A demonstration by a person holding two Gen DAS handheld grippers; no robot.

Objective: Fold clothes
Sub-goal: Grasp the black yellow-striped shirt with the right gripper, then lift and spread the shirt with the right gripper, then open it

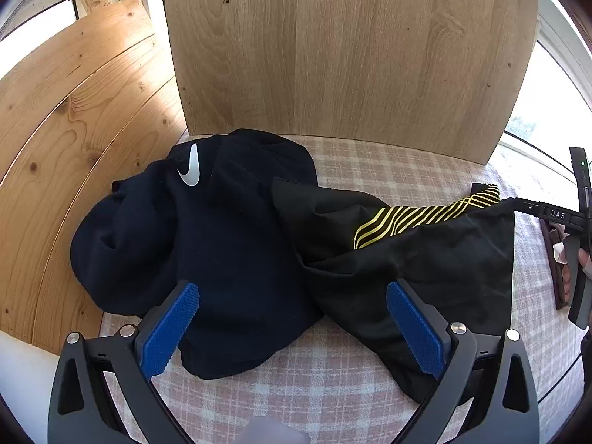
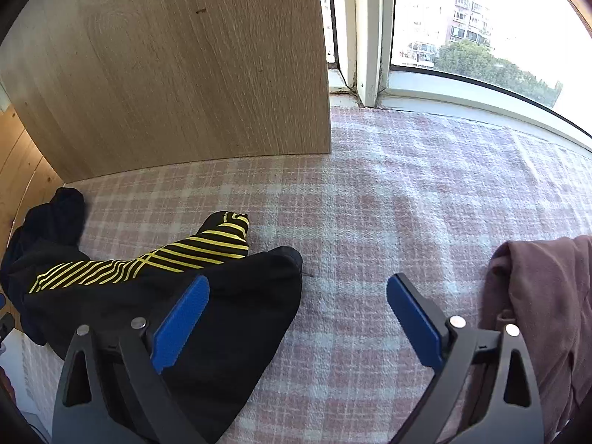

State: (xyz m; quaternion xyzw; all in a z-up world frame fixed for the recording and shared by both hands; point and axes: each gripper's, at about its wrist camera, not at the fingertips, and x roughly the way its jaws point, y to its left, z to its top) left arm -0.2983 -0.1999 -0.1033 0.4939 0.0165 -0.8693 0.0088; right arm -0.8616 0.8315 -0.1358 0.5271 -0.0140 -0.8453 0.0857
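Two dark garments are lying crumpled on the checked cloth (image 1: 333, 381) covering the work surface, just in front of an upright wooden board (image 1: 347, 48). The dark garment with the white logo (image 1: 207, 229) is sitting bunched at the left, touching the pine panelling (image 1: 74, 118), and the black garment with yellow stripes (image 1: 418, 259) is lying rumpled to its right, overlapping its edge. Neither piece is showing flat panels, squared edges or a stacked fold, so both are judged to be awaiting folding. A pink garment (image 2: 547, 303) is lying at the right edge of the right wrist view; whether it is folded cannot be told, since only part of it is showing. The left gripper (image 1: 292, 329) is hovering over the two dark garments with its blue pads spread wide and holding nothing. The right gripper (image 2: 298, 322) is likewise released, its jaws standing apart over the near corner of the striped piece and the bare cloth beside it. As a judgement, the folding of the two dark garments is remaining to be done: each is needing to be spread flat, then folded into a compact shape. The loose, slippery-looking fabric is likely to slide and bunch when lifted by one corner.
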